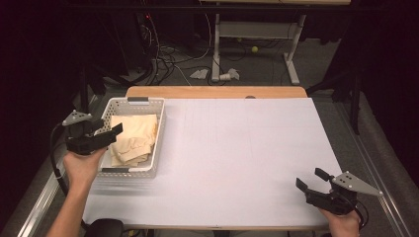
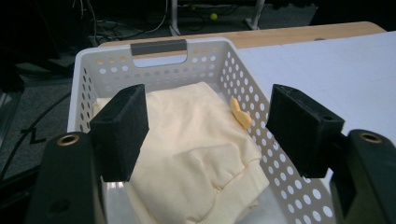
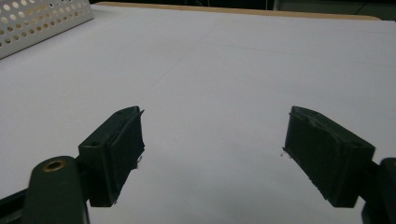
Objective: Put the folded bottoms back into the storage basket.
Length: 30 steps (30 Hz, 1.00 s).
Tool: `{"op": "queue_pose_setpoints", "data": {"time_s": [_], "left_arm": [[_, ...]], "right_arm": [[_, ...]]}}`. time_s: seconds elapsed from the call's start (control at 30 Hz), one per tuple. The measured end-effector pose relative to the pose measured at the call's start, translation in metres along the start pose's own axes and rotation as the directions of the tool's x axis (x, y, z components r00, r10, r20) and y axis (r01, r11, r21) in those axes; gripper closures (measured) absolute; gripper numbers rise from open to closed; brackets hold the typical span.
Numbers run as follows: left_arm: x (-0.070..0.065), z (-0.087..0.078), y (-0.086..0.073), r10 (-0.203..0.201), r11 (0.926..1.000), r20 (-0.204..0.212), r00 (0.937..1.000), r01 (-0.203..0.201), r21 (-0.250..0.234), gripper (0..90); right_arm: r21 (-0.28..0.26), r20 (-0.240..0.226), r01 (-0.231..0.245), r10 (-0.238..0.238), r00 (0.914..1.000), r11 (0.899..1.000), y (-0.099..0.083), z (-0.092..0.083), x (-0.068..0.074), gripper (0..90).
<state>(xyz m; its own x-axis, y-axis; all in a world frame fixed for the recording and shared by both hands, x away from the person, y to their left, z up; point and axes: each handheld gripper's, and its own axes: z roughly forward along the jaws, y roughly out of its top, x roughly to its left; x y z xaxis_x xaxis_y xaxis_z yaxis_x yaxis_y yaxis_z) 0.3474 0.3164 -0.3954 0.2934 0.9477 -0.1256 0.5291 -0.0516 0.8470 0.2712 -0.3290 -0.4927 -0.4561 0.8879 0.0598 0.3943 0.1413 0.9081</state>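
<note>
A pale yellow folded garment (image 2: 196, 154) lay inside the white perforated basket (image 1: 109, 106), which stood at the left end of the white surface (image 1: 237, 148). It looked like a soft knit, with a ribbed hem or cuff turned toward the near end of the basket and a small darker yellow tab (image 2: 240, 114) lying against the right wall in the left gripper view.

The left hand-held gripper (image 2: 205, 133) hovered just over the near part of the basket, its jaws spread wide with nothing between them, the cloth lying below and beyond the pads. The right hand-held gripper (image 3: 212, 158) sat well apart, near the front right corner of the surface, jaws likewise wide and holding nothing.

The garment would probably be light and limp, sagging and unfolding as soon as it was lifted. It was neither fragile nor slippery, and the foam pads should bite well on it. The best hold was likely the thick ribbed edge or a bunched fold near the top, where several layers would fill the jaws. A pinch on 1 thin layer risked dragging the fold open, and a deep reach risked catching the basket wall.
</note>
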Motion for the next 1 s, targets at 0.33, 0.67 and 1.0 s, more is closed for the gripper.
{"op": "queue_pose_setpoints", "data": {"time_s": [0.33,0.67,1.0], "left_arm": [[0.000,-0.016,-0.009,0.006,0.9993,0.009,0.9999,-0.006,-0.038,25.9],[-0.002,-0.034,-0.020,0.008,0.9969,-0.005,1.0000,-0.008,-0.078,25.9],[-0.007,-0.050,-0.033,0.027,0.9930,-0.003,0.9996,-0.027,-0.115,25.9]], "right_arm": [[0.000,0.002,-0.001,0.001,1.0000,1.000,0.000,0.000,0.000,20.2],[-0.003,0.005,-0.001,0.001,1.0000,1.000,0.000,0.000,0.000,20.2],[-0.008,0.009,-0.005,0.005,0.9999,1.000,0.000,-0.002,0.000,20.2]]}}
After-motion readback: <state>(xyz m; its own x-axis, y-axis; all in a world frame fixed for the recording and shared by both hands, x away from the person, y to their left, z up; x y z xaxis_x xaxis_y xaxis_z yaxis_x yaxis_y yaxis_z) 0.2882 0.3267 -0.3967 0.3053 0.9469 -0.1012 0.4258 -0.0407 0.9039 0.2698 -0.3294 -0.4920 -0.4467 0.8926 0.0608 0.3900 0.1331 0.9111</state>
